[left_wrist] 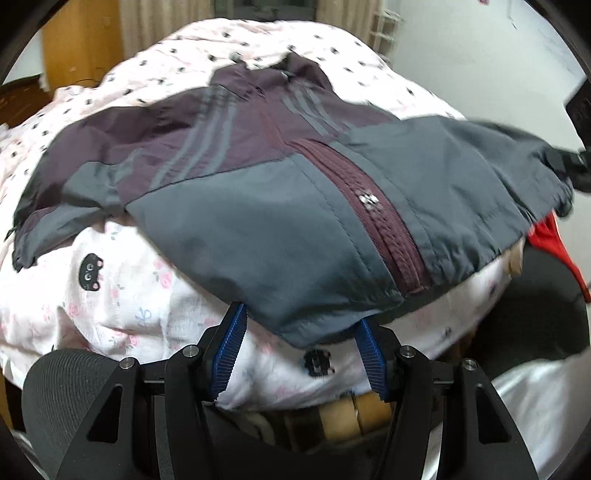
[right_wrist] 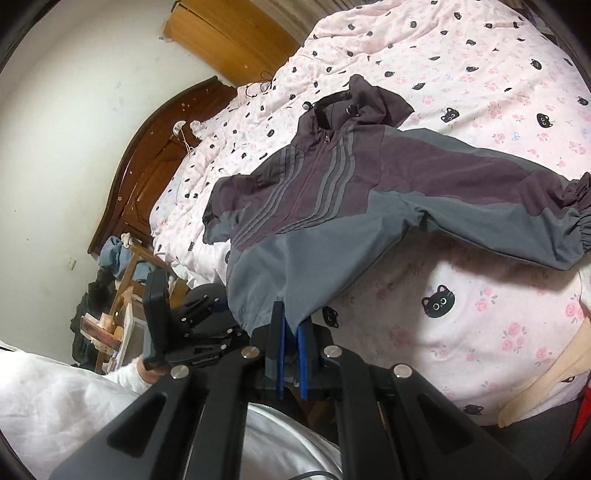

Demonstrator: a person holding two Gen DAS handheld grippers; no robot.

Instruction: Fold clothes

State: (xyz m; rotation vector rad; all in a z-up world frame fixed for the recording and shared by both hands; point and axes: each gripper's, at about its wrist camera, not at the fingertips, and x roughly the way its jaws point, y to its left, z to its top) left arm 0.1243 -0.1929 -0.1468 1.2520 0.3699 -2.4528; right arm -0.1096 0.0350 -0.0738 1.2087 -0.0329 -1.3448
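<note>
A grey and dark purple zip jacket (left_wrist: 258, 184) lies front up on the bed, hood at the far end; it also shows in the right wrist view (right_wrist: 332, 206). My left gripper (left_wrist: 299, 325) is open, its blue fingers (left_wrist: 229, 347) on either side of the jacket's hem corner at the bed's near edge. My right gripper (right_wrist: 290, 332) is shut on the other hem corner of the jacket. The right sleeve (right_wrist: 517, 221) lies spread out to the side. The left gripper also shows in the right wrist view (right_wrist: 192, 321).
The bed has a pink quilt with black cat faces (right_wrist: 461, 92). A dark wooden headboard (right_wrist: 147, 166) and a wooden cupboard (right_wrist: 229, 33) stand by the white wall. Clutter (right_wrist: 107, 314) sits on the floor beside the bed. A red item (left_wrist: 550, 240) lies at the bed's right edge.
</note>
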